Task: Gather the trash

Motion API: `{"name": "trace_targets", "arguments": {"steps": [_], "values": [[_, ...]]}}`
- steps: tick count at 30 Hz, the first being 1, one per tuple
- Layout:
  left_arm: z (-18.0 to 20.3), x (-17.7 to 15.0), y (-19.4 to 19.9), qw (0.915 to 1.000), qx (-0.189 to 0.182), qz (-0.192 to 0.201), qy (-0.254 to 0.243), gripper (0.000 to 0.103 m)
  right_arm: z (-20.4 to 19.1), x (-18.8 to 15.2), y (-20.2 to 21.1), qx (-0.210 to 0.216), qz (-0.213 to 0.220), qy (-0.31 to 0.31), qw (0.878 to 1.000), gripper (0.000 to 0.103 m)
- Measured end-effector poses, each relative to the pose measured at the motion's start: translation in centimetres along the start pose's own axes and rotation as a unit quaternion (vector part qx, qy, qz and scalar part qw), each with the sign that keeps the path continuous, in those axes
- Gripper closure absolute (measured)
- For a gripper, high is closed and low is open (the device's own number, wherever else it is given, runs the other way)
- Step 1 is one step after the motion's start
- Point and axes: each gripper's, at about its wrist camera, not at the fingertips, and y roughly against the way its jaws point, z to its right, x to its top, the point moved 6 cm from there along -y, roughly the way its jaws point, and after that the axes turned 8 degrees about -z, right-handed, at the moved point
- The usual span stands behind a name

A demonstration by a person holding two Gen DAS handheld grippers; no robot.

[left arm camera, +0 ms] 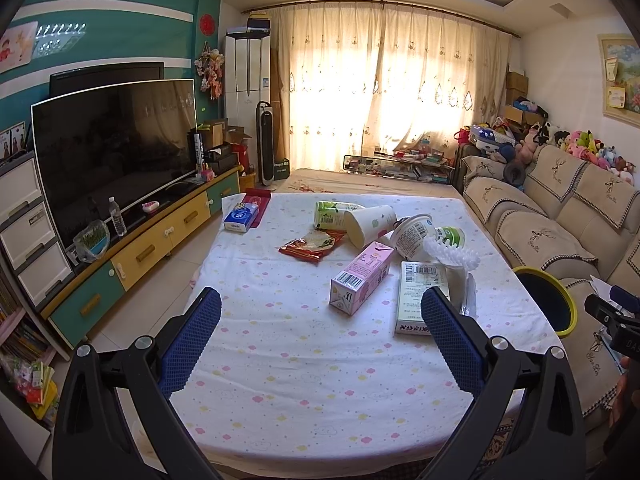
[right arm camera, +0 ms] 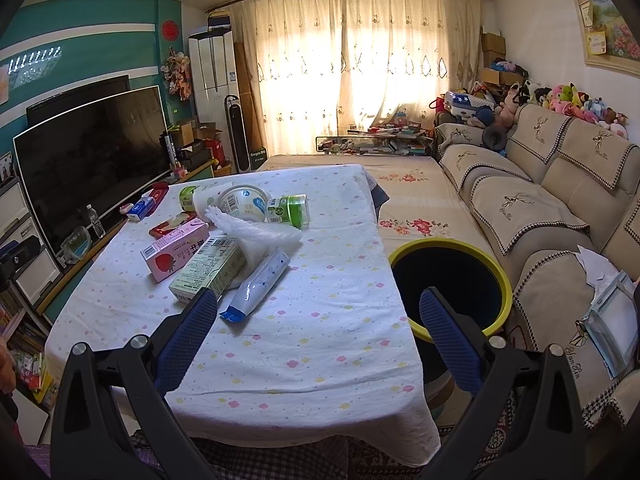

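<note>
Your left gripper point(left arm camera: 321, 330) and right gripper point(right arm camera: 319, 328) gape empty at lower frame, the carton point(left arm camera: 360, 278), box point(left arm camera: 416, 298), tube point(right arm camera: 260, 282) and cups uncollected mid-frame, the bin point(right arm camera: 450, 280) at right apparently empty.

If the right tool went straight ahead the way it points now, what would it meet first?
Probably the tablecloth, near the table's right edge. The open right tool aims between the blue-capped tube and the yellow-rimmed bin, and neither sits squarely in line. Depth through the fisheye is unclear.
</note>
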Motion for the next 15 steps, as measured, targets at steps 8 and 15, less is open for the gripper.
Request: {"name": "trace_targets", "arguments": {"steps": [8, 15], "values": [[-0.02, -0.03, -0.05, 1.0000, 0.000, 0.000, 0.000, 0.004, 0.01, 0.05, 0.01, 0.000, 0.000, 0.000, 1.000, 0.006], [-0.03, -0.21, -0.23, 1.0000, 0.000, -0.001, 0.000, 0.004, 0.04, 0.01, -0.20, 0.000, -0.003, -0.001, 1.000, 0.006]]}}
